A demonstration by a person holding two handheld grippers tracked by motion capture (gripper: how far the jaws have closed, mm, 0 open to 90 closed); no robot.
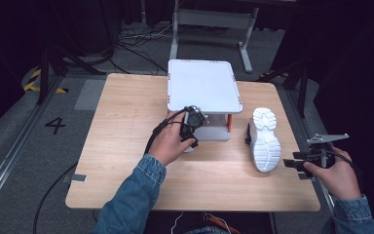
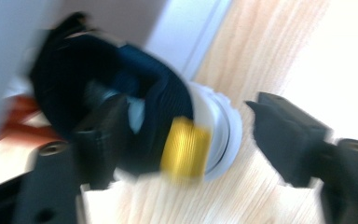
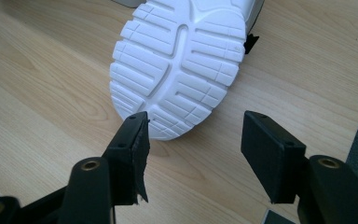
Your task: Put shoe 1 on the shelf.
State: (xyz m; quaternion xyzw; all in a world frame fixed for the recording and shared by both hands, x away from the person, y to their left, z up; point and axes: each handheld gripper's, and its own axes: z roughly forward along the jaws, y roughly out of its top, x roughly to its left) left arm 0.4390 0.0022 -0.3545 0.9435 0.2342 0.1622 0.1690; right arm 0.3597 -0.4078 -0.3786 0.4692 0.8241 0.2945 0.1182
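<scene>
White rack [image 1: 202,87] blocks mid-table; overturned shoe [image 1: 265,139] obstructs right.

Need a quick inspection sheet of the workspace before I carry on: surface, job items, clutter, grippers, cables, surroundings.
Surface: wooden table, intact.
Job's things: white shoe sole-up, right of the white two-tier rack; second shoe, dark with a yellow patch, at the rack's lower tier.
Clutter: nothing seen.
Grippers: left gripper open around the dark shoe, view blurred; right gripper open, near the white shoe's sole, apart from it.
Cables: one trails off the table's left-front corner; more on the floor behind.
Surroundings: dark room, floor marked 4.
</scene>
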